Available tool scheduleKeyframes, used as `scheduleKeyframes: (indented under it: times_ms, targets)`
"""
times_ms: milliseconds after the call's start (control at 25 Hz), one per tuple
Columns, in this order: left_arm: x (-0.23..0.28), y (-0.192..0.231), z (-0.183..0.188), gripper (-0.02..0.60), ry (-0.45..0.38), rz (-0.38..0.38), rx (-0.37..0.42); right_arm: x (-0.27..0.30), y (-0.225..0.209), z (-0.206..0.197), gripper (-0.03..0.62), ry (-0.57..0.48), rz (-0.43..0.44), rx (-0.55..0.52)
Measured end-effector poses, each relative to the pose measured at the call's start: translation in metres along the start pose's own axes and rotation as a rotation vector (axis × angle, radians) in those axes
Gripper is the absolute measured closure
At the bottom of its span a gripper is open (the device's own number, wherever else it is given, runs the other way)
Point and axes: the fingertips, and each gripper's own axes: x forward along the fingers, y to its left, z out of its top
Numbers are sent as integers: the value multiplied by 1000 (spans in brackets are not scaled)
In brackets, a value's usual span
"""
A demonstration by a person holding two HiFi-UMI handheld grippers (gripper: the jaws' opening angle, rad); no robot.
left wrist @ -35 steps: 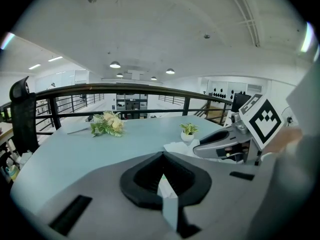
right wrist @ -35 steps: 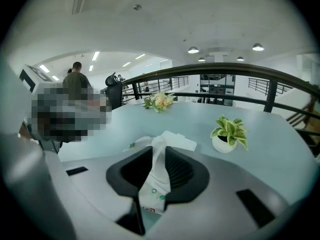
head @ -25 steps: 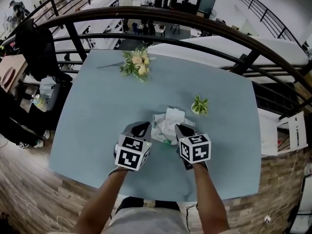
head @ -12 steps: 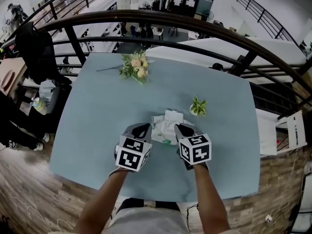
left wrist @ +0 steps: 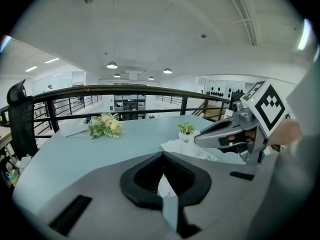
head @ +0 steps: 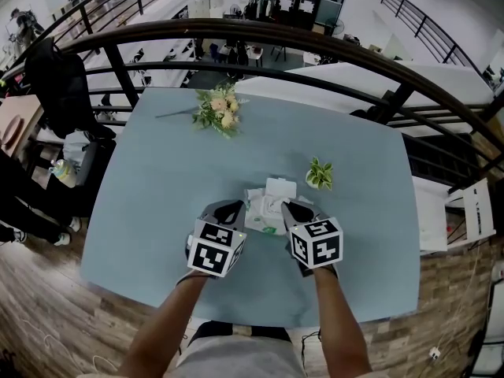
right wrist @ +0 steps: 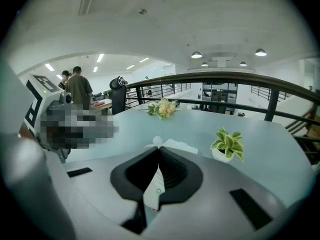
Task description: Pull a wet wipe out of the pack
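Light pack [head: 260,214] is pinched by the closed left gripper [head: 235,205] and right gripper [head: 289,206]; limp wipe [head: 279,189] between them is probably best taken at its raised tuft.

Clearance | free: table [head: 150,179] left half, right side, near edge | obstacles: wet wipe pack [head: 266,201] centre; potted plant [head: 320,172] near its far right; flower bouquet [head: 218,109] far edge; railing [head: 315,42] beyond.

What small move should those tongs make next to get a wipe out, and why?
Probably ease the right tongs up and away while the left tongs hold still. Both are shut at the wipe pack, white material between their jaws, the left at its left edge. Whether the right pinches a wipe or wrapper is unclear.
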Motion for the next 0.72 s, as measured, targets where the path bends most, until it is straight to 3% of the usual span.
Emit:
scheduleKeyframes:
  times_ms: [200, 520, 720]
  targets:
    - [14, -9, -6, 588, 19, -33, 18, -2, 0, 0, 585, -4, 3, 7]
    - [52, -31, -20, 588, 69, -127, 123, -2, -4, 0, 585, -6, 11, 11]
    - [64, -31, -26, 571, 87, -148, 128, 0, -6, -1, 585, -8, 15, 22]
